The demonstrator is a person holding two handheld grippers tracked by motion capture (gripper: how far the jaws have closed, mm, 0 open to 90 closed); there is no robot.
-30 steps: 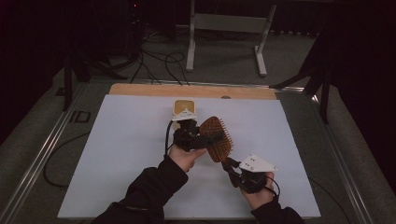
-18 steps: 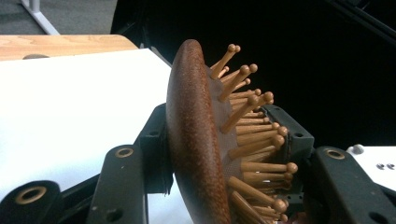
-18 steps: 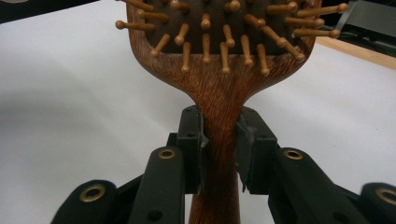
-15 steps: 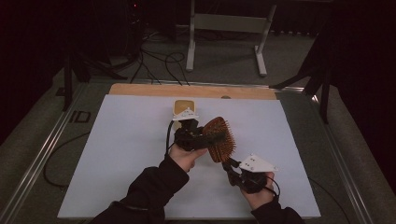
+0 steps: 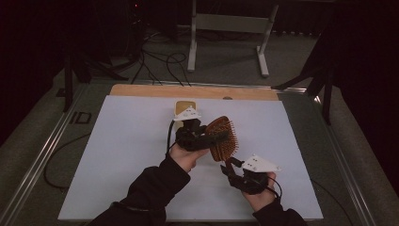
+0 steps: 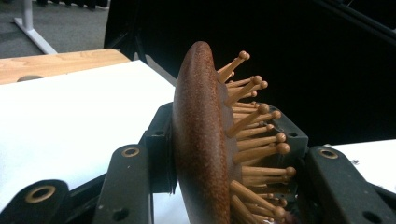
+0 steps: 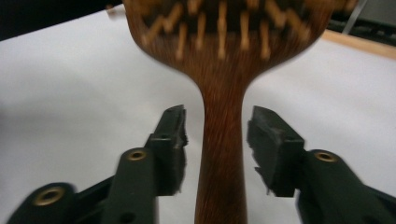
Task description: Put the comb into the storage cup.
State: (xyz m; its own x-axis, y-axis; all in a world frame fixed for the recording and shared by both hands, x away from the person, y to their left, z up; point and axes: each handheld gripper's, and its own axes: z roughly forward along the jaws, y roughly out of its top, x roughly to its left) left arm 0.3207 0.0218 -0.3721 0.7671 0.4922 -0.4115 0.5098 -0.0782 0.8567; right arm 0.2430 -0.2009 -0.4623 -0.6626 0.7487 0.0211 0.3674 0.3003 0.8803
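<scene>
Hairbrush (image 5: 221,138), wooden paddle type with ball-tipped wooden pins, held up off the white surface (image 5: 127,155), near its middle. Head toward the far side, handle pointing back toward the person.

Left claw (image 5: 207,136): clamped on the brush head. In the left gripper view the head (image 6: 201,140) stands edge-on between the two black jaws, smooth brown back against the left jaw, pins (image 6: 254,135) pressing toward the right jaw. Jaws have just finished closing in on it. Left hand (image 5: 186,155) grips the claw body from below; grey three-cornered plate sits on top, toward the far side.

Right claw (image 5: 229,165): jaws apart, one on each side of the handle. In the right gripper view the handle (image 7: 222,154) runs straight up the middle with a clear gap to either pad (image 7: 172,135); no contact visible. Jaws have just been opening, handle between them but not pinched. Right hand (image 5: 256,188) low and near the person's edge of the surface, grey plate on top.

Brush is carried by the left claw alone.

Around: small tan box-like object (image 5: 184,107) on the surface just behind the left claw, partly hidden by its plate. Wooden strip (image 5: 141,91) along the far edge of the surface. Dark sleeves enter from the bottom. Beyond, grey floor with cables (image 5: 160,61) and a white frame stand (image 5: 226,28).
</scene>
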